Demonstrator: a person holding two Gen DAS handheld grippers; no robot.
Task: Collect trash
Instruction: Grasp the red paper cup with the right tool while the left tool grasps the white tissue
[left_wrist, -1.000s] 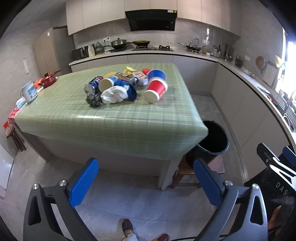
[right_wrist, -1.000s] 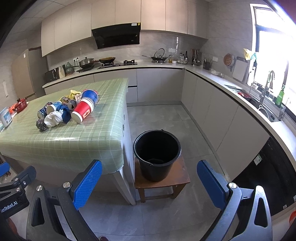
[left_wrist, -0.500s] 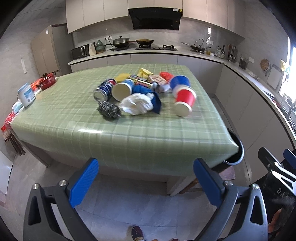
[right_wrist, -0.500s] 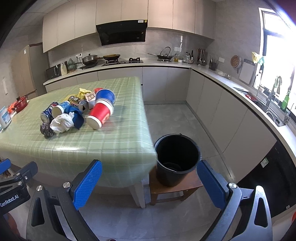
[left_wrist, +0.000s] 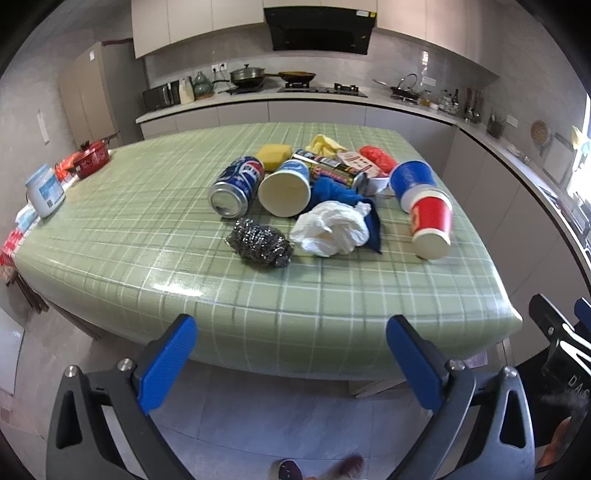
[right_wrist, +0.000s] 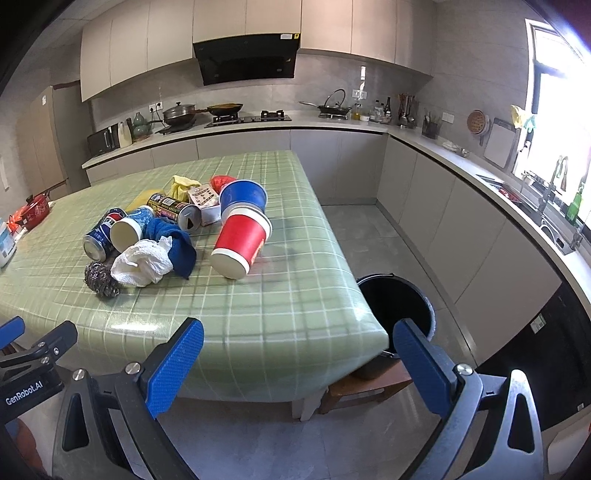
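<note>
Both grippers closer to tabletop (left_wrist: 155, 236) than a second ago. Left gripper (left_wrist: 291, 354) and right gripper (right_wrist: 299, 354): fingers spread wide, empty. Trash pile (left_wrist: 317, 192) untouched; bucket (right_wrist: 402, 306) beside table.

Trash (right_wrist: 173, 236) lies heaped on the green worktop (right_wrist: 258, 295); a black bucket (right_wrist: 397, 306) (on a stool) stands beside it.

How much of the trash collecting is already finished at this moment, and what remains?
Nothing looks collected yet. The whole pile, including the red cup, crumpled tissue, cola can and steel scrubber, lies on the table. The left gripper and right gripper are open and empty, short of the table. All the trash remains to go into the black bucket.
</note>
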